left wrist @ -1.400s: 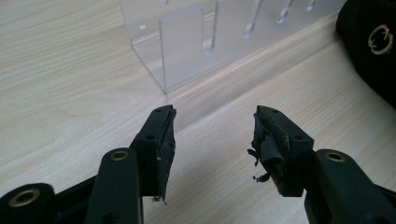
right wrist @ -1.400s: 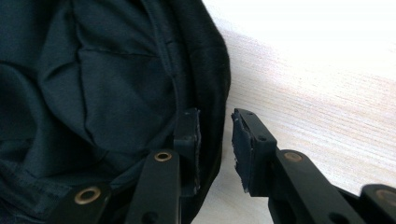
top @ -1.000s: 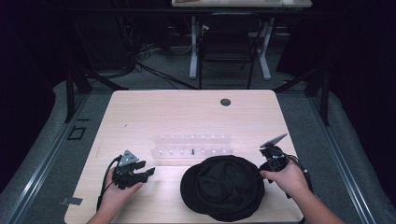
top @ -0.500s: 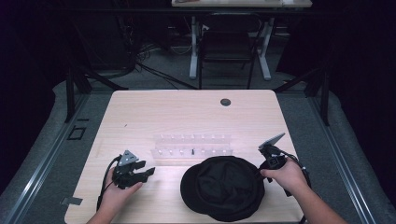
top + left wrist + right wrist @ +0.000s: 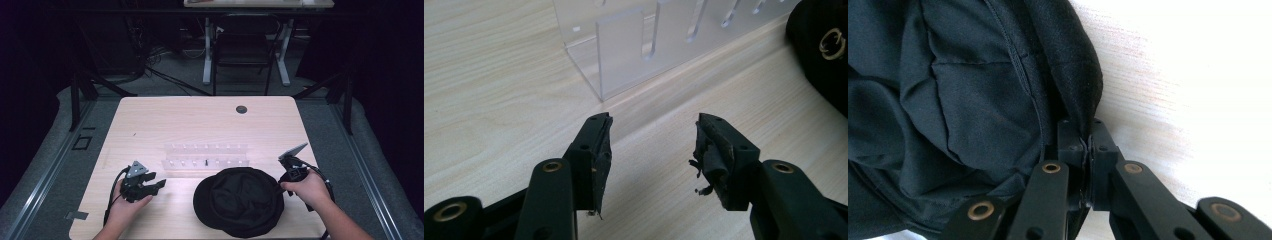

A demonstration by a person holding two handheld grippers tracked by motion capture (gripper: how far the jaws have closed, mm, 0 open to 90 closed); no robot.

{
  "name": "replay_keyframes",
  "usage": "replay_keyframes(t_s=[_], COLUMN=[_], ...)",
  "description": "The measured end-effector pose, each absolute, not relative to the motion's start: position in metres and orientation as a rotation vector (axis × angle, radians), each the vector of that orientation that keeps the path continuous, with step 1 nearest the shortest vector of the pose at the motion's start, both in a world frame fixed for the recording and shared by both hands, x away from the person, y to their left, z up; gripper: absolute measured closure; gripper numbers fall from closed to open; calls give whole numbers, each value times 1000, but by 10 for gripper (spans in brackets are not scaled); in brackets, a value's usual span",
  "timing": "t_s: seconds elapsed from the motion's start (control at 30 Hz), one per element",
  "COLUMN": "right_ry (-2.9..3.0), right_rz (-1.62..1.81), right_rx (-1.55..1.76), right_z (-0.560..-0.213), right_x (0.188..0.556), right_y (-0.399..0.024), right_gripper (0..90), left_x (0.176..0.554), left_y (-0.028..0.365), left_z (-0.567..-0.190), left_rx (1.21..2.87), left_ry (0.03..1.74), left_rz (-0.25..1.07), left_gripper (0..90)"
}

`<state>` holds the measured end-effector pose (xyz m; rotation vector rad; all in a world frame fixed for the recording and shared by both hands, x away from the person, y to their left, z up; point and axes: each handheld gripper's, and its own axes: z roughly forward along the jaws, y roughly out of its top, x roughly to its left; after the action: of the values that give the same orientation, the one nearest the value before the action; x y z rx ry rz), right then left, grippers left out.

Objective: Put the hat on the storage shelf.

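Two grippers are sitting at the near edge of the wooden table, one at each side of a black hat. Much of the hat is running off the left and bottom edges of the right gripper view, where only dark folds, a seam and a curved edge are showing. In the left gripper view just a sliver of the hat is peeking in at the top right, with a small pale emblem on it that is too small to read. The person's forearms are being cut off by the bottom of the high view.

A clear acrylic rack with a row of slots is standing just beyond the hat, between the two hands; one small dark item is sitting in it, too tiny to identify. A round dark grommet is lying farther back on the tabletop, and a chair and desk legs are showing in the dim background.

The right gripper is pressing against the hat's right edge, and its jaws have just been closing; they are now pinching the fabric rim between them. The left gripper is resting well apart from the hat, near the rack's end, with its jaws standing wide and nothing between them.
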<state>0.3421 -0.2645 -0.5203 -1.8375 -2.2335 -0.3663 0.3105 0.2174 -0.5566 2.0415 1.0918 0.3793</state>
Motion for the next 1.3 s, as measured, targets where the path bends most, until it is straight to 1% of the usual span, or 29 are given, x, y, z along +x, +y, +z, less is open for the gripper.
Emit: replay_keyframes(t_s=[0.07,0.1,0.33,0.4,0.67,0.8,1.0,1.07,1.17,1.3], right_ry=[-2242,-2203,-2237,-2201,-2221,-2191,-2174,-2200,-2152,-2145], right_rz=[-358,-422,-345,-401,-366,-412,-412,-366,-436,-444], right_rx=[-1825,-1871,-1825,-1874,-1884,-1921,-1919,-1872,-1909,-1901], right_z=[-519,-522,-514,-514,-503,-498,-492,-488,-484,-479], right_x=[342,339,339,336,335,332,329,330,328,327], right_y=[-266,-265,-268,-266,-267,-269,-272,-276,-275,-276], right_gripper=[876,877,877,878,880,880,880,880,880,880], left_x=[311,310,310,310,310,310,310,310,310,310], left_y=[217,217,217,217,217,218,217,216,217,217], left_z=[-557,-557,-557,-557,-556,-556,-557,-557,-557,-557], left_rx=[2042,2042,2041,2042,2041,2042,2043,2037,2045,2043], left_ry=[1092,1092,1093,1092,1090,1089,1092,1092,1091,1090], left_rz=[380,380,382,382,385,386,395,395,385,387], left_gripper=[484,484,484,484,484,484,484,484,484,484])
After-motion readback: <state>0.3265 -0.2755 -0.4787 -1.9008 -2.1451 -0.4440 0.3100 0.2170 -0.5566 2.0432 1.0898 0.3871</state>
